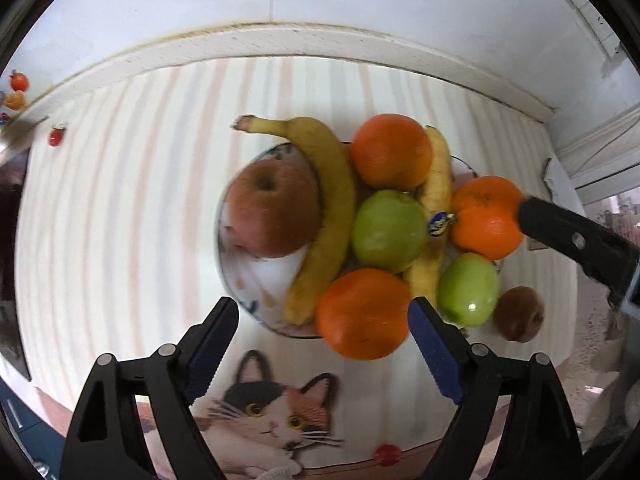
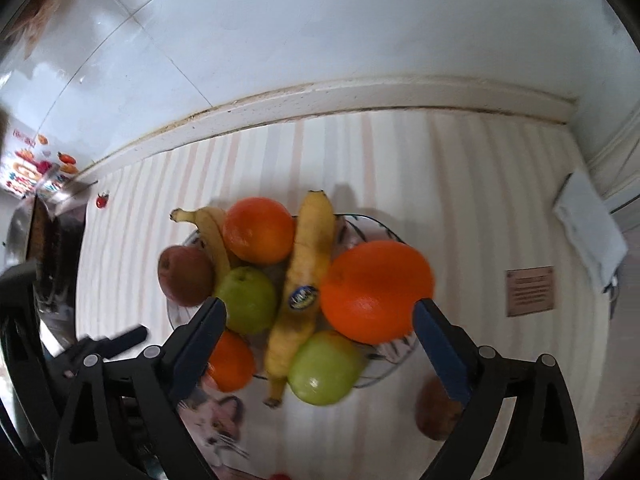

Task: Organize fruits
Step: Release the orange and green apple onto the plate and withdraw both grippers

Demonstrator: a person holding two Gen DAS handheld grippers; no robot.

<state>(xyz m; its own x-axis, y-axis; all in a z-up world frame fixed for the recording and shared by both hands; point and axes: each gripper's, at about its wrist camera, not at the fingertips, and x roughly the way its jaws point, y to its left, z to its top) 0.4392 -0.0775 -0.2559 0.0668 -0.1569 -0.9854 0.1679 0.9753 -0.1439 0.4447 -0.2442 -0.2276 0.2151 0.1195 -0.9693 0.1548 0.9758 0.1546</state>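
A patterned plate (image 1: 256, 276) on the striped tablecloth holds a red apple (image 1: 274, 208), two bananas (image 1: 324, 204), three oranges (image 1: 390, 150) and two green apples (image 1: 388, 230). A brown kiwi (image 1: 519, 313) lies on the cloth just right of the plate. My left gripper (image 1: 322, 356) is open and empty, above the plate's near edge. My right gripper (image 2: 320, 354) is open and empty over the plate (image 2: 384, 350), above the near green apple (image 2: 324, 368); the kiwi (image 2: 434, 414) is partly hidden behind its right finger. Its finger (image 1: 576, 240) also enters the left wrist view beside the right orange (image 1: 486, 218).
The tablecloth (image 1: 120, 220) has a cat picture (image 1: 272, 412) near its front edge. The wall (image 1: 320, 0) and a white ledge (image 1: 280, 46) run behind the table. A brown label (image 2: 530, 290) lies at the right. My left gripper's finger (image 2: 120, 338) shows at the left.
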